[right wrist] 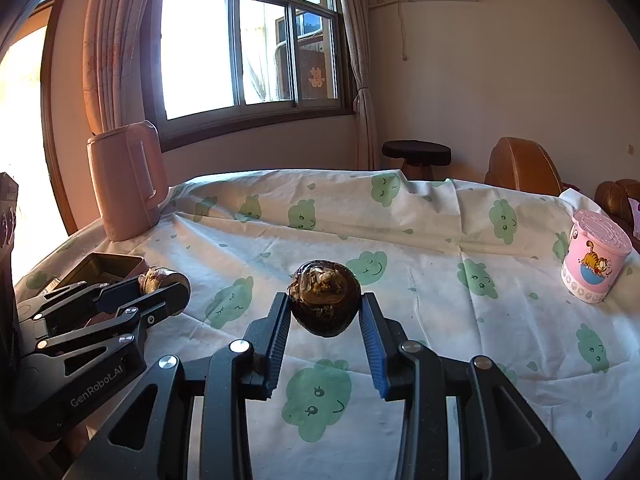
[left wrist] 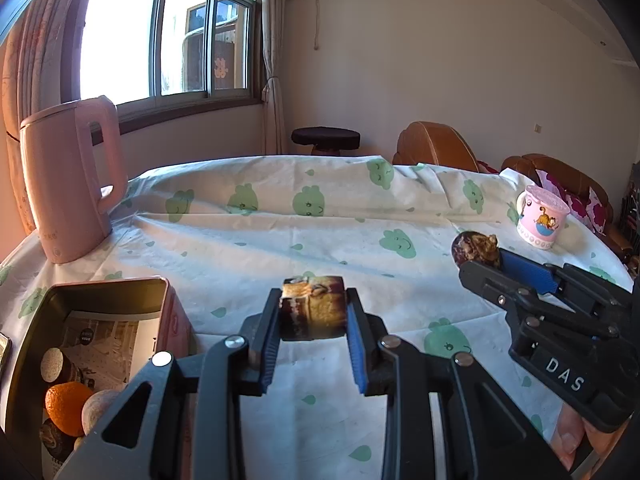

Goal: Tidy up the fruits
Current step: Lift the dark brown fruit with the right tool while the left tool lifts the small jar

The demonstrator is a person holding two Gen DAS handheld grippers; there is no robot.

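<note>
Only leftward, orange (left wrist: 66,404) inside tin (left wrist: 104,292)

Left wrist camera rides close behind the left tool (left wrist: 314,320), looking forward and slightly down across the worktop (left wrist: 280,240) toward the window (left wrist: 168,36). Right wrist camera sits just as close behind the right tool (right wrist: 324,320), facing the same way. Both take in the kettle (left wrist: 68,184), the mug (right wrist: 596,256), and each other's tool at the edge.
</note>
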